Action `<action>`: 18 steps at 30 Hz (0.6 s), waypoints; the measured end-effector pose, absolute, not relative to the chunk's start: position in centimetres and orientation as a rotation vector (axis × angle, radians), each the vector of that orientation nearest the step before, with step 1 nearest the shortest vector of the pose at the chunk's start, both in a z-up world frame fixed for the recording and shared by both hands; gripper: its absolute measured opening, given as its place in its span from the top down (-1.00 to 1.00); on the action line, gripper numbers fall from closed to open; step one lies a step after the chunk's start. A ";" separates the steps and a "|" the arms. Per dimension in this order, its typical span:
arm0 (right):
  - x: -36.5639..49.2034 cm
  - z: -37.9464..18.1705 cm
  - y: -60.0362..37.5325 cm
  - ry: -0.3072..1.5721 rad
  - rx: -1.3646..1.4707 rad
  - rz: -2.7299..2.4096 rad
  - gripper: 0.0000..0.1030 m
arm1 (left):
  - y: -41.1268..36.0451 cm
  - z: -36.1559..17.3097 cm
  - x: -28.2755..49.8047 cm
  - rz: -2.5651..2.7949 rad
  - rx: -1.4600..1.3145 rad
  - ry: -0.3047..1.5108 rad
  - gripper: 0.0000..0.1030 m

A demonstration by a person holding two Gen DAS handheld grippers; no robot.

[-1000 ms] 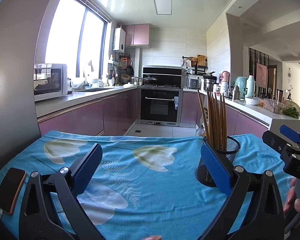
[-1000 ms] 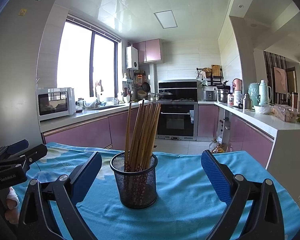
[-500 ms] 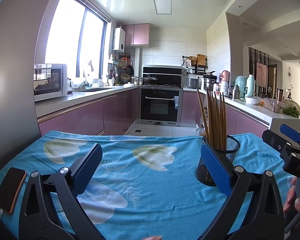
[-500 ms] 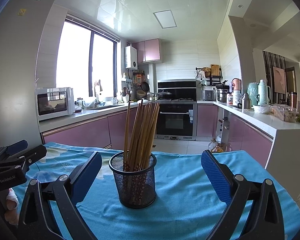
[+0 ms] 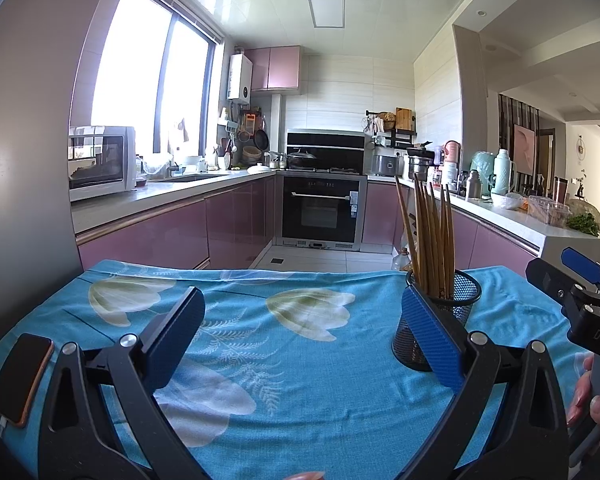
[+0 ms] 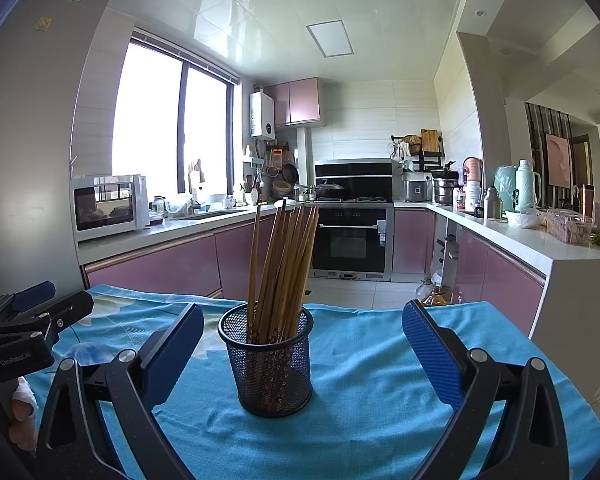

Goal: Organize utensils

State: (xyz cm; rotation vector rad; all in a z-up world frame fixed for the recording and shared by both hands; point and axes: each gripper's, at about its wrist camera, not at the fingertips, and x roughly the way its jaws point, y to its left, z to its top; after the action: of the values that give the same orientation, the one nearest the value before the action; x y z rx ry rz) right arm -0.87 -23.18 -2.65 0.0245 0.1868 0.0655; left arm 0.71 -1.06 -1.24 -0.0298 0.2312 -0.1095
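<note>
Left wrist view: the left gripper (image 5: pixel 300 332) is hovering over the counter (image 5: pixel 340 400), which is lying under a blue floral cloth. Its fingers (image 5: pixel 176 332) are standing wide apart and gripping nothing. The mesh holder (image 5: pixel 456 304) is sitting on the cloth to the right, partly hidden behind the right-hand finger. The wooden chopsticks (image 5: pixel 432 236) are standing in it, tips up, fanning slightly. A phone (image 5: pixel 20 380) is lying flat at the left edge of the cloth. The right gripper (image 5: pixel 580 292) is showing at the right edge, with a hand (image 5: pixel 588 396) wrapped on its handle.

Right wrist view: the right gripper (image 6: pixel 302 352) is pointing at the mesh holder (image 6: pixel 270 364), which is standing upright on the cloth between the two fingers (image 6: pixel 430 356) but touching neither. These fingers are also spread wide and empty. The chopsticks (image 6: pixel 284 272) are leaning to the right inside the holder. The left gripper (image 6: pixel 32 316) is showing at the far left edge.
</note>
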 end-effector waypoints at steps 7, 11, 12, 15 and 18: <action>-0.9 -2.7 -23.2 0.183 0.025 0.064 -0.87 | -1.1 -1.3 0.7 -0.109 -0.030 0.232 -0.89; -0.9 -2.7 -23.2 0.183 0.024 0.064 -0.87 | -1.1 -1.2 0.7 -0.108 -0.030 0.231 -0.89; -1.0 -2.7 -23.2 0.181 0.024 0.063 -0.87 | -1.1 -1.2 0.7 -0.108 -0.030 0.231 -0.89; -1.0 -2.6 -23.2 0.181 0.025 0.063 -0.87 | -1.1 -1.3 0.7 -0.107 -0.029 0.231 -0.89; -1.1 -2.6 -23.3 0.180 0.026 0.062 -0.87 | -1.1 -1.3 0.7 -0.107 -0.030 0.232 -0.89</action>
State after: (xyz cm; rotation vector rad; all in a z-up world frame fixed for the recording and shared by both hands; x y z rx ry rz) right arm -1.06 -23.25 -2.61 0.0257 0.1800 0.0616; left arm 0.67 -1.06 -1.27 -0.0296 0.2315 -0.1073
